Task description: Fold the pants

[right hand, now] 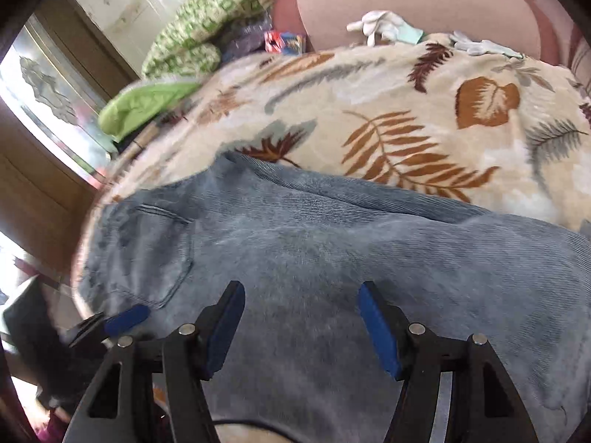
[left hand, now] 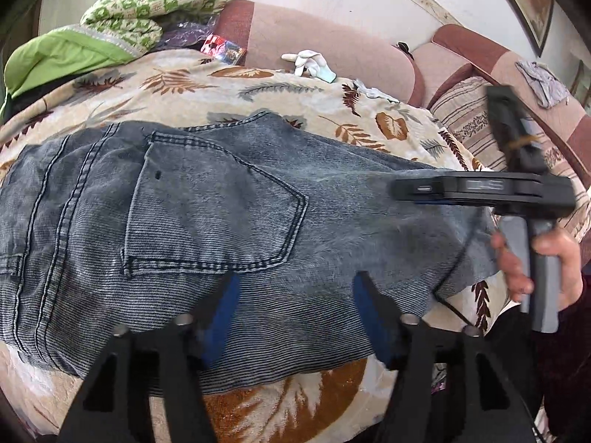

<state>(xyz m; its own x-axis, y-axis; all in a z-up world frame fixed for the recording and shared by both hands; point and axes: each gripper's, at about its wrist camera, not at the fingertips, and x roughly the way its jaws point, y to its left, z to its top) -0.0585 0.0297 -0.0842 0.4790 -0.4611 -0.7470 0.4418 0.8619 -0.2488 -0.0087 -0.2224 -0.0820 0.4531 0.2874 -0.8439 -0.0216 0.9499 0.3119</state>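
I have the pants (left hand: 207, 214) lying flat on the leaf-patterned blanket (left hand: 236, 88), seat side up, with the back pocket (left hand: 218, 203) as my landmark. They already look doubled leg on leg, which I judge is why they lie so narrow and tidy: ready for a crosswise fold.

My left gripper (left hand: 291, 317) hovers just below the pocket, jaws spread with nothing between the blue pads (left hand: 225, 313); only denim lies beneath them. The right gripper (right hand: 301, 326) is well to the right of the pocket over the leg part, also spread and pinching nothing. In the left wrist view its body and the hand (left hand: 532, 262) around its handle are blurred, so I read it as travelling. With both sets of jaws empty above the cloth, I would say I am between grasps, picking fresh hold points along the near edge.

Beyond the pocket the blanket covers a soft, slightly rounded sofa seat, so the denim will sag rather than slide. Farther back stand pink and brown sofa cushions (left hand: 325, 37), with white gloves (left hand: 308, 61) at their foot. Up and left of the pocket sits a heap of green bedding (left hand: 122, 18); a wooden door frame shows in the right wrist view.
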